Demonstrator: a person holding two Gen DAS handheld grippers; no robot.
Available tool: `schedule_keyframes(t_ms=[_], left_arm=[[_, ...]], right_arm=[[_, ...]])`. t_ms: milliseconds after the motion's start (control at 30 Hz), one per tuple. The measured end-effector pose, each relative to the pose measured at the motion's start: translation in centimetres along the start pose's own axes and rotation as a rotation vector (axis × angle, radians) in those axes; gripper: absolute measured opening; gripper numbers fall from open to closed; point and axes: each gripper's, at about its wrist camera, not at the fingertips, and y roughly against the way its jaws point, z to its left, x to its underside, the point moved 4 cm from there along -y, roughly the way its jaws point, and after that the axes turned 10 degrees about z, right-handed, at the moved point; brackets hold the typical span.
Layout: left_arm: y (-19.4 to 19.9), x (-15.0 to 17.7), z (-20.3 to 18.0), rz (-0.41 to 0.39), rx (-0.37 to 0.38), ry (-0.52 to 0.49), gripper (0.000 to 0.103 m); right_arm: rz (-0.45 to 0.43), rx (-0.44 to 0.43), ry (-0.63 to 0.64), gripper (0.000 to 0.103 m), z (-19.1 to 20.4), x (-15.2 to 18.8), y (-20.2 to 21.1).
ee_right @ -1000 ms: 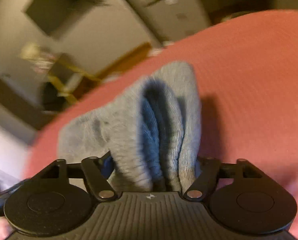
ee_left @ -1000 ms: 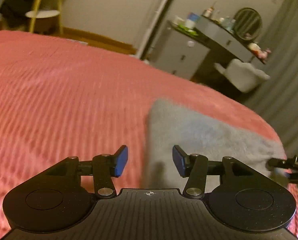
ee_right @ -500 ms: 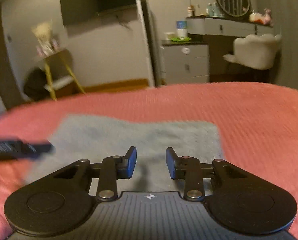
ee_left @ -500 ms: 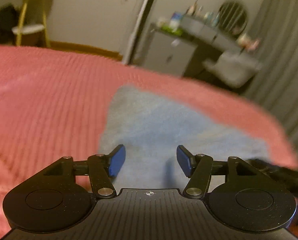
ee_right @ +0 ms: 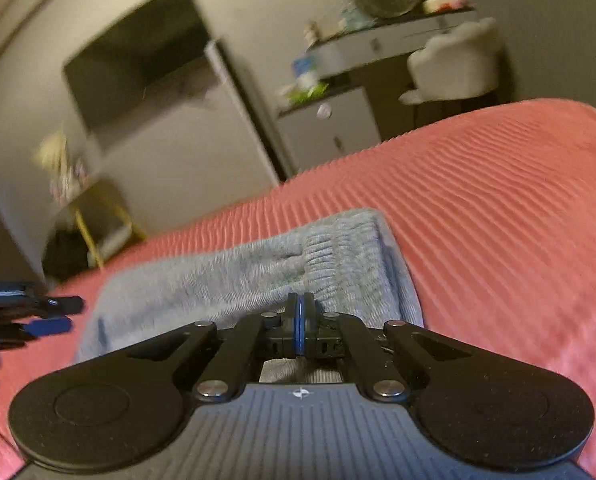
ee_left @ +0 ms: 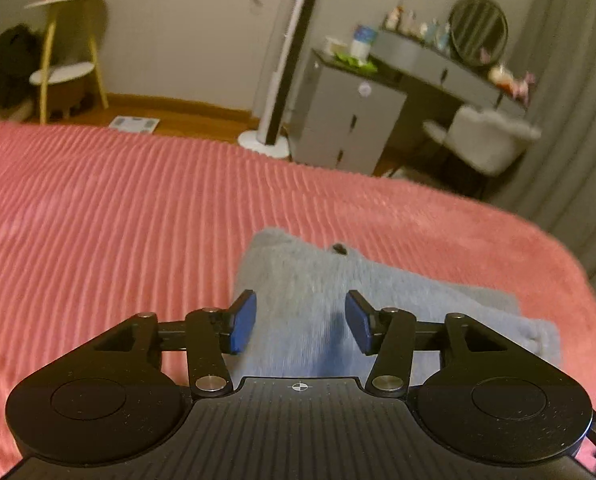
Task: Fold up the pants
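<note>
Right wrist view: folded grey pants (ee_right: 257,276) on the pink bedspread (ee_right: 498,220).
Right gripper (ee_right: 300,312) had just closed empty over the pants; left gripper (ee_left: 300,322) stood half-open above them, holding nothing.

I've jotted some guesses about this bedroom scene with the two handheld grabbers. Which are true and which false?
1. The pants are grey. True.
2. The bedspread is green. False: it is pinkish red and ribbed.
3. The right gripper has its fingers spread wide. False: they are shut together, pad on pad.
4. The left gripper has a gap between its fingers. True.
5. The pants hang from a chair. False: they lie folded on the bed.
</note>
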Motion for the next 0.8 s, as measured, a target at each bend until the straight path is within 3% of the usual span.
schedule_keyframes(t_ms=[67, 100, 200, 267, 367, 467, 533, 567, 600, 667, 700, 800], left_arm=[[-2.6, -0.3, -1.2, 0.065, -0.031, -0.031, 0.057], [-4.1, -0.5, -1.4, 0.074, -0.065, -0.032, 0.064], [-6.8, -1.0, -1.6, 0.020, -0.196, -0.046, 0.086], [-7.5, -1.6, -1.5, 0.009, -0.242, -0.028, 0.091], [-5.5, -1.1, -1.3, 0.007, -0.158, 0.060, 0.079], [-1.9, 2.6, -1.7, 0.008, -0.043, 0.040, 0.079], [-0.4, 6.3, -2.0, 0.005, -0.057, -0.019, 0.082], [-0.1, 7.9, -2.0, 0.019, -0.099, -0.049, 0.081], [0.2, 9.7, -2.0, 0.033, -0.126, -0.053, 0.082], [0.9, 11.8, -1.2, 0.020, -0.085, 0.004, 0.084], [1.0, 12.4, -0.8, 0.032, -0.074, 0.025, 0.086], [1.7, 13.2, 0.2, 0.049, -0.046, 0.103, 0.086]], right_arm=[[-0.027, 0.014, 0.033, 0.000, -0.3, 0.2, -0.3], [-0.034, 0.021, 0.074, 0.000, -0.2, 0.3, -0.4], [-0.067, 0.044, 0.144, 0.000, -0.2, 0.6, -1.0], [-0.092, 0.053, 0.177, 0.000, -0.3, 0.7, -1.5], [-0.113, 0.052, 0.216, 0.000, -0.8, 0.3, -2.0], [-0.109, 0.016, 0.162, 0.000, -1.9, -0.2, -2.0], [-0.102, 0.040, 0.167, 0.000, -1.4, -0.6, -1.8], [-0.099, 0.042, 0.175, 0.006, -0.8, -0.5, -1.3], [-0.096, 0.020, 0.176, 0.009, -0.3, -0.5, -0.9], [-0.074, -0.089, 0.186, 0.012, 1.0, 0.2, 0.3], [-0.044, -0.111, 0.210, 0.018, 1.7, 0.9, 0.6], [-0.011, -0.008, 0.357, 0.017, 2.7, 2.6, 0.7]])
